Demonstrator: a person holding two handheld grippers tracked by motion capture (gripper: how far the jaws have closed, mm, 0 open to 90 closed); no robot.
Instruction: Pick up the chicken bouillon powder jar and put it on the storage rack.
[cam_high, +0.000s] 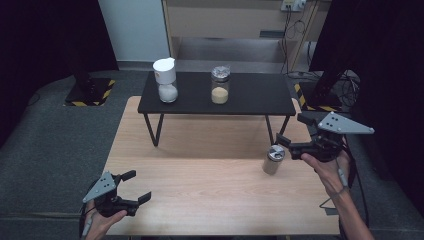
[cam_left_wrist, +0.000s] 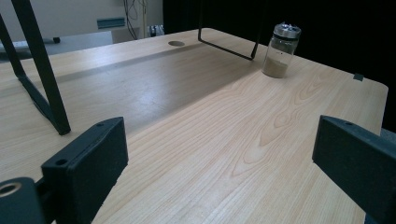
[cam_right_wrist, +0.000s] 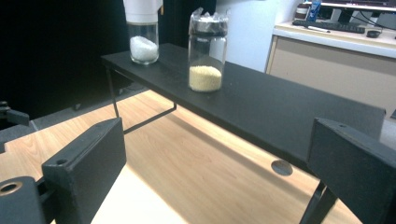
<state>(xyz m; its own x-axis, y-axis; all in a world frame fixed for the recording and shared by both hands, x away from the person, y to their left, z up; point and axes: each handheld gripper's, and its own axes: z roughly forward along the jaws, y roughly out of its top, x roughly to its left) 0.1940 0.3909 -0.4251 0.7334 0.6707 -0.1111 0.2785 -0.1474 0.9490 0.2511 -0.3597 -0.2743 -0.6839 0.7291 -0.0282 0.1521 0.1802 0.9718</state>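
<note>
A small glass jar (cam_high: 274, 159) with a silver lid and brownish powder stands on the wooden table (cam_high: 200, 185) at the right; the left gripper view has this jar (cam_left_wrist: 280, 51) far off. My right gripper (cam_high: 292, 130) hovers open just right of and behind it, empty. My left gripper (cam_high: 137, 186) is open and empty near the table's front left corner. On the black shelf (cam_high: 250, 97) stand a white-capped jar (cam_high: 166, 80) of white grains and a silver-lidded jar (cam_high: 220, 85) of yellow grains. The right gripper view looks between open jaws (cam_right_wrist: 217, 149) at both shelf jars (cam_right_wrist: 143, 37) (cam_right_wrist: 207, 56).
The black shelf (cam_right_wrist: 280, 107) stands on thin metal legs (cam_left_wrist: 42, 74) over the back of the table. A round cable hole (cam_left_wrist: 176, 43) is in the tabletop beneath it. Cabinets and cables lie beyond; dark curtains flank both sides.
</note>
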